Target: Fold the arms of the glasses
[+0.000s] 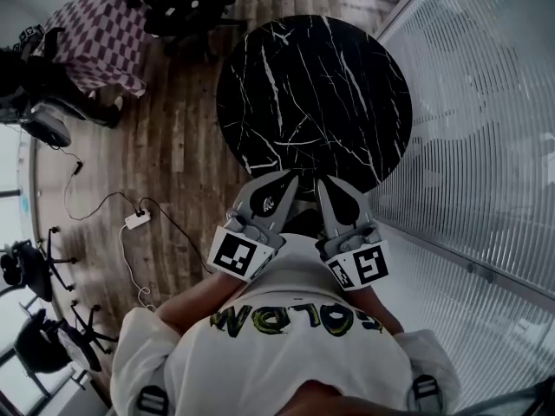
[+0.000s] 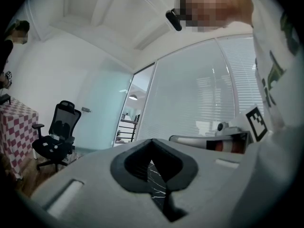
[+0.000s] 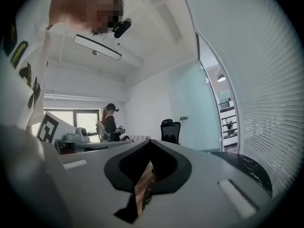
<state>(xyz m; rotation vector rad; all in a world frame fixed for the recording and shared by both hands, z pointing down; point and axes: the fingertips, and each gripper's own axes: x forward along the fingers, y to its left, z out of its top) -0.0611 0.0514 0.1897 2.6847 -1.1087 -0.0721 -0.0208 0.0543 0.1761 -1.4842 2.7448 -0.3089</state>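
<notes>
The head view is taken from above, aimed steeply down onto the left tool [image 1: 284, 178], the right tool [image 1: 322, 185] and the round surface [image 1: 312, 85] before them. Each tool view is taken close behind its own jaws, aimed level across the room. The surface is shared by all three; the neighbouring tool is caught at each tool view's edge.

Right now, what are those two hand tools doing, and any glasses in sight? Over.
Grey left gripper and right gripper: fingers shut, both empty. No glasses in any view. Ahead, round black marble table; nothing in the way.
</notes>
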